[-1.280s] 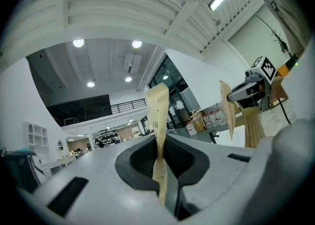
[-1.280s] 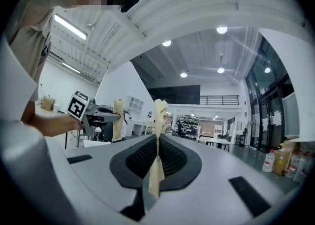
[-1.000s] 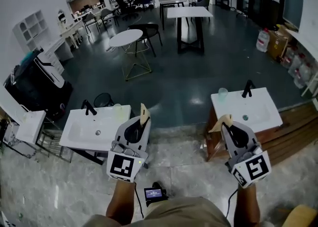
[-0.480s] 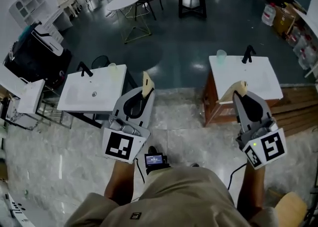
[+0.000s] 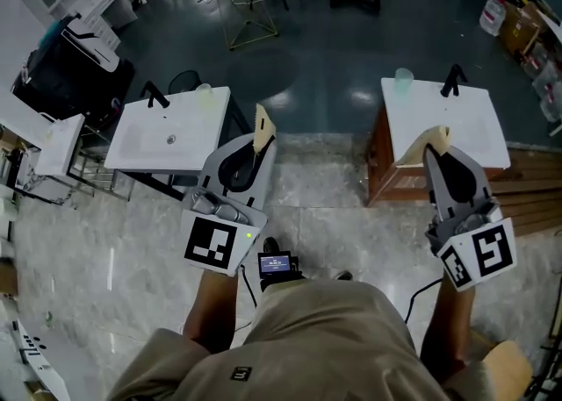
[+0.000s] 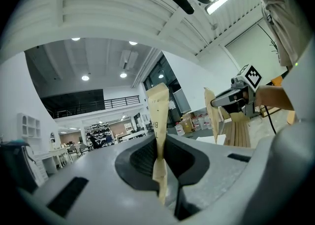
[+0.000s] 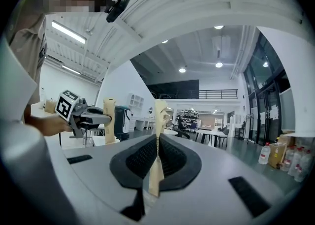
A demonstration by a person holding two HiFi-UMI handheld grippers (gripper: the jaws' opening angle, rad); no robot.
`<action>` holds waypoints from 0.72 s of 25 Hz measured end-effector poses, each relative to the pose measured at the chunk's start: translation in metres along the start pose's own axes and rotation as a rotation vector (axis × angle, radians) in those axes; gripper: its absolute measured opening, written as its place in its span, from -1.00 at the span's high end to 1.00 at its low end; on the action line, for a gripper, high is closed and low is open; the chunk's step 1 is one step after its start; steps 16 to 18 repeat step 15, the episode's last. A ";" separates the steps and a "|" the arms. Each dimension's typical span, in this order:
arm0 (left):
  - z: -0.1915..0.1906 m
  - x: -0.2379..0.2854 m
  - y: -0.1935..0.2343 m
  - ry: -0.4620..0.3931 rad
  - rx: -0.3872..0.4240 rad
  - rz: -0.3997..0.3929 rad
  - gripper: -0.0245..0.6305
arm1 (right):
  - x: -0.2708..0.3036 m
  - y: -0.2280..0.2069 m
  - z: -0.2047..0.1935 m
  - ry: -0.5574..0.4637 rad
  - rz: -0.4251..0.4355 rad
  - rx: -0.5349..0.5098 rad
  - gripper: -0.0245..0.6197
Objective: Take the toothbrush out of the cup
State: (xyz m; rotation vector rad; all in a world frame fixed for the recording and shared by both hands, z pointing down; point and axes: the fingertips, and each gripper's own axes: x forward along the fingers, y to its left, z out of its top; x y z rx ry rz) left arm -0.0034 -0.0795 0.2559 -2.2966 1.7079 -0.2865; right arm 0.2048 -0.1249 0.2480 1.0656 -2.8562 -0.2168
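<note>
**Cups on two basins, grippers closed and well short of them**

A pale cup is seen on the back corner of the left basin, just beside a black tap. A green cup is seen on the back edge of the right basin, near a second black tap. The right basin is carried on a wooden cabinet. Whether a toothbrush stands in either cup cannot be told, as both are too small in the head view.

The left gripper is held level over the pale stone floor, with its tip near the front right corner of the left basin. Its tan-taped jaws are pressed together in the left gripper view, and nothing is held between them. The right gripper is held level with its tip over the front edge of the right basin. Its jaws are likewise closed on nothing in the right gripper view. Both grippers are kept well apart from the cups.

A small screen is seen at the person's waist between the two forearms.
</note>
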 end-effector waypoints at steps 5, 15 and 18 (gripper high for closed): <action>-0.003 0.010 0.003 0.006 0.002 -0.006 0.81 | 0.007 -0.007 -0.003 0.000 -0.004 0.012 0.89; -0.013 0.021 0.006 0.017 0.007 -0.018 0.81 | 0.014 -0.010 -0.011 0.009 -0.013 0.021 0.89; -0.013 0.021 0.006 0.017 0.007 -0.018 0.81 | 0.014 -0.010 -0.011 0.009 -0.013 0.021 0.89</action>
